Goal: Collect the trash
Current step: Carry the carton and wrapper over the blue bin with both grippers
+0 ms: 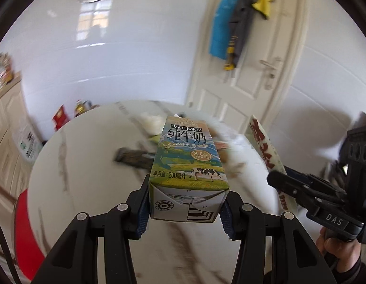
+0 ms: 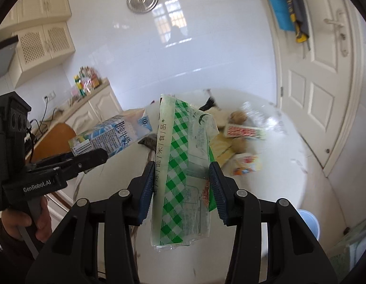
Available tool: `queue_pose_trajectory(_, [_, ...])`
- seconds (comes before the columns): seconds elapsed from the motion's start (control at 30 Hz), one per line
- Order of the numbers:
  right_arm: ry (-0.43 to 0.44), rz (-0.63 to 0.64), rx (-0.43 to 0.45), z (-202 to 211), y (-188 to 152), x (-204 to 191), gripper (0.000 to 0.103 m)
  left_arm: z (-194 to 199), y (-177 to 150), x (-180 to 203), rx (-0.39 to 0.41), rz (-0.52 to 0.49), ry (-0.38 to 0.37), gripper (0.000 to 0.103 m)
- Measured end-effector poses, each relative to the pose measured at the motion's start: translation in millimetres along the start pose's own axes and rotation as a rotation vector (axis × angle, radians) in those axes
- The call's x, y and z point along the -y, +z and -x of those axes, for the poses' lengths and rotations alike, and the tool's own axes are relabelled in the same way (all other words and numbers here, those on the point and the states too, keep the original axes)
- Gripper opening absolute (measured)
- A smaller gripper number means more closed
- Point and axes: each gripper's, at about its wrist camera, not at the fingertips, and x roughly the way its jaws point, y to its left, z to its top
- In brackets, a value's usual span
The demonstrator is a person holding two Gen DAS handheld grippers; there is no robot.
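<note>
A small milk carton (image 1: 187,161) with a cow picture hangs above the round white marble table (image 1: 76,165), and my left gripper (image 1: 185,210) is shut on its near end. My right gripper (image 2: 181,189) is shut on a clear plastic food bag with green checks (image 2: 185,165), also lifted over the table (image 2: 277,189). Each gripper shows in the other's view: the right gripper (image 1: 301,189) with its bag (image 1: 265,146), the left gripper (image 2: 88,159) with the carton (image 2: 112,137). More trash lies on the table: a red-and-white box (image 2: 244,131), yellow packaging (image 2: 223,146), crumpled clear plastic (image 2: 265,116) and a dark wrapper (image 1: 133,158).
A white door (image 1: 242,82) with hanging cloths stands behind the table. A red stool (image 1: 27,232) sits at the table's left, a wooden chair (image 2: 55,137) near the counter, and a light blue bin (image 2: 308,222) on the floor at the right.
</note>
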Motion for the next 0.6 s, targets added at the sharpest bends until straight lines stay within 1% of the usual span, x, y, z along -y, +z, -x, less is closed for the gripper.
queue_pose_trajectory(0.13, [-0.039, -0.03, 0.068, 49, -5, 21, 0.043, -2, -3, 54, 0.006, -0.067, -0.071, 0.046])
queue_pose_trajectory(0.17, [-0.051, -0.039, 0.079, 60, -7, 28, 0.043, -7, -5, 71, -0.003, -0.091, -0.099, 0.046])
queue_pose_trajectory(0.27, [-0.103, -0.068, 0.108, 91, -15, 54, 0.043, -28, -5, 110, -0.028, -0.141, -0.143, 0.046])
queue_pose_trajectory(0.37, [-0.164, -0.115, 0.11, 112, -28, 87, 0.043, -58, -10, 162, -0.076, -0.199, -0.2, 0.046])
queue_pose_trajectory(0.47, [-0.22, -0.185, 0.096, 123, -46, 128, 0.043, -90, -13, 206, -0.122, -0.271, -0.22, 0.046])
queue_pose_trajectory(0.53, [-0.241, -0.231, 0.086, 128, -57, 154, 0.043, -121, -21, 240, -0.176, -0.327, -0.244, 0.047])
queue_pose_trajectory(0.6, [-0.27, -0.285, 0.065, 125, -71, 186, 0.043, -150, -23, 260, -0.213, -0.355, -0.238, 0.047])
